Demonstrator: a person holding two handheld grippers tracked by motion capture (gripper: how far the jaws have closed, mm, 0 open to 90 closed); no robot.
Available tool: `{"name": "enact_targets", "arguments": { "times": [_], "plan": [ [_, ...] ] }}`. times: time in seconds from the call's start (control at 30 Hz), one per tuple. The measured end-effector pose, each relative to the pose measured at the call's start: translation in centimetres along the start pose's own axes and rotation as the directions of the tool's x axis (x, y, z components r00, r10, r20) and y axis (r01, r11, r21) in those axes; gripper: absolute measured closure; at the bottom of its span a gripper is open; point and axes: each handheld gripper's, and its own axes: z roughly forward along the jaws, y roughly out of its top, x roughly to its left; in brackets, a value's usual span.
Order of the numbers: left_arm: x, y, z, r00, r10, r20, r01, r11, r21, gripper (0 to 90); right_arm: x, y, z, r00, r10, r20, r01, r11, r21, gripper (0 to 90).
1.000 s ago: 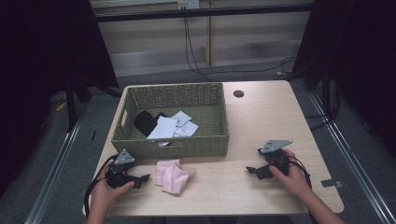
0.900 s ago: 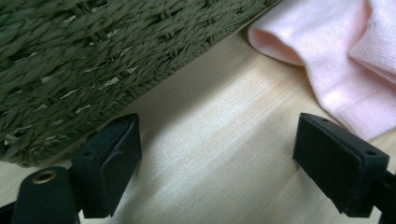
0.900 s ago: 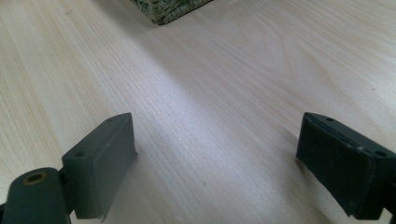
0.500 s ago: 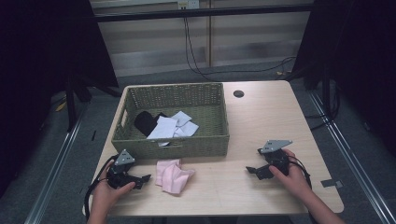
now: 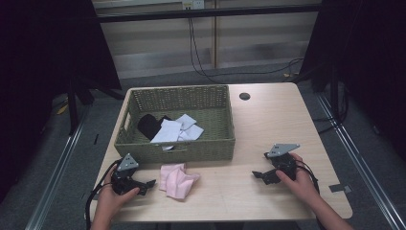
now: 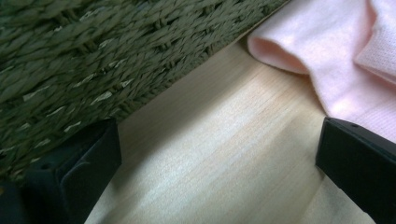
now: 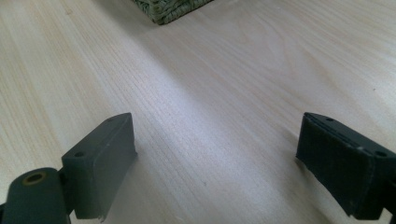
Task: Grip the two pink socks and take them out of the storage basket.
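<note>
Two tongs rest low on a pale wooden surface (image 5: 268,115), one in each of the person's hands, seen from the high view. The left tongs (image 5: 146,183) lie at the near left corner, a grey three-cornered plate on top, held by the left hand (image 5: 112,199); their jaws point toward the right. In the left gripper view these jaws stand wide apart with bare wood between them and nothing gripped. Just beyond their tips, to the right, lies a crumpled pink cloth (image 5: 177,179) on the surface; in the left gripper view the pink cloth (image 6: 336,60) sits just past the right-hand jaw. Behind the left tongs and the cloth stands a green woven basket (image 5: 182,148), its near wall close to both. The basket holds a black item (image 5: 149,125) toward its left and several white folded pieces (image 5: 174,130) beside it. Well apart to the right, the right tongs (image 5: 258,175) lie near the front edge, held by the right hand (image 5: 299,182), jaws pointing left toward the cloth. In the right gripper view these jaws are likewise spread, with bare wood between them, and a corner of the basket (image 7: 168,9) shows far ahead. A dark round hole (image 5: 245,96) marks the surface beyond the right tongs, right of the basket's far corner.
</note>
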Motion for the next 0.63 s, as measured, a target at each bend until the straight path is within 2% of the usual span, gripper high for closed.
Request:
{"name": "enact_targets", "arguments": {
  "times": [0.63],
  "plan": [
    [0.0,0.0,0.0,1.0,0.001,-0.001,-0.001,1.0,0.001,0.0,0.0,0.0,0.0,1.0,0.0,-0.001,0.0,1.0,0.0,10.7]
  ]
}}
